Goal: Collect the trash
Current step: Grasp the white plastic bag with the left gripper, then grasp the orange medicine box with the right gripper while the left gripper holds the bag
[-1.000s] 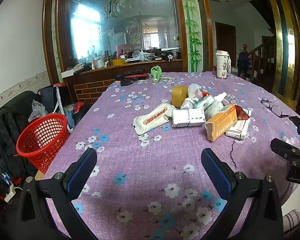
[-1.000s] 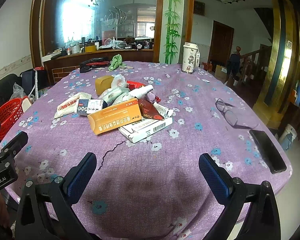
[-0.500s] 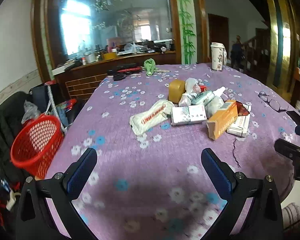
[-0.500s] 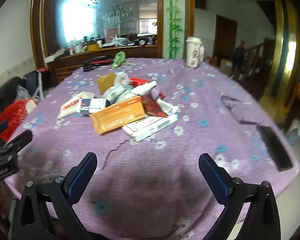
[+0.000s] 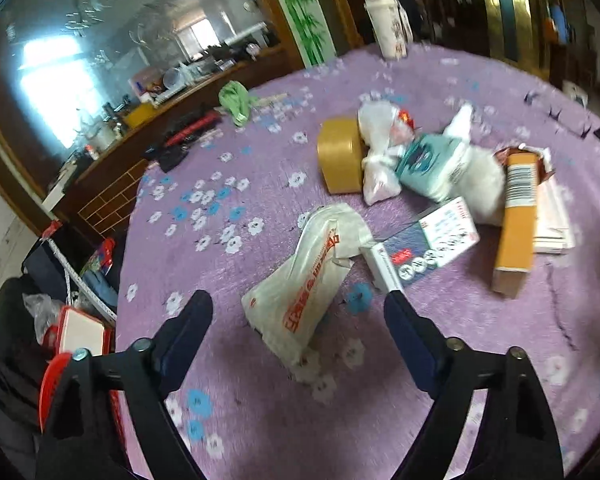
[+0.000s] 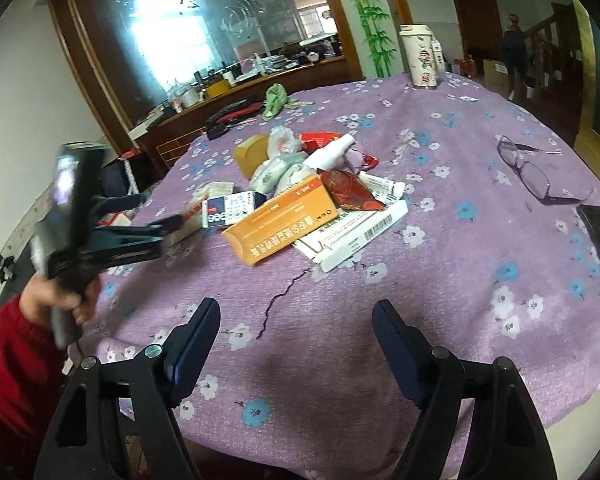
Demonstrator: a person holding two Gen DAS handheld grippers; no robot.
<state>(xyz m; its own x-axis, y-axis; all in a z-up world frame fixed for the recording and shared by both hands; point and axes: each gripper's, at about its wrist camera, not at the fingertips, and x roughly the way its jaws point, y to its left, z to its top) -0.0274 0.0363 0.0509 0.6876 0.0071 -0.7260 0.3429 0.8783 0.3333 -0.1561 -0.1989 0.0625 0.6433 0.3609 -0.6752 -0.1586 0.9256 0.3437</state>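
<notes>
1. Left wrist view: the left gripper (image 5: 296, 308) hangs over the purple flowered worktop (image 5: 228, 360), its jaws closing with nothing pressed between the pads; the near end of a white plastic bag with red print (image 5: 312, 276) lies on the cloth in the gap.
2. The trash is heaped further along the worktop: a blue and white box (image 5: 424, 246), an orange carton (image 5: 518, 220), a teal and white packet (image 5: 432, 166), a knotted clear bag (image 5: 376, 148) and a tan tape roll (image 5: 340, 160).
3. At the lower left edge a sliver of a red basket (image 5: 52, 380) shows; its contents cannot be made out.
4. Right wrist view: the right gripper (image 6: 296, 334) is also closing, empty, above bare cloth short of the heap.
5. The orange carton (image 6: 280, 218) rests on a flat white box (image 6: 356, 230), with a dark red wrapper (image 6: 350, 192) touching both.
6. A lidded white cup (image 6: 420, 58) stands at the far edge; glasses (image 6: 530, 170) lie to the right.
</notes>
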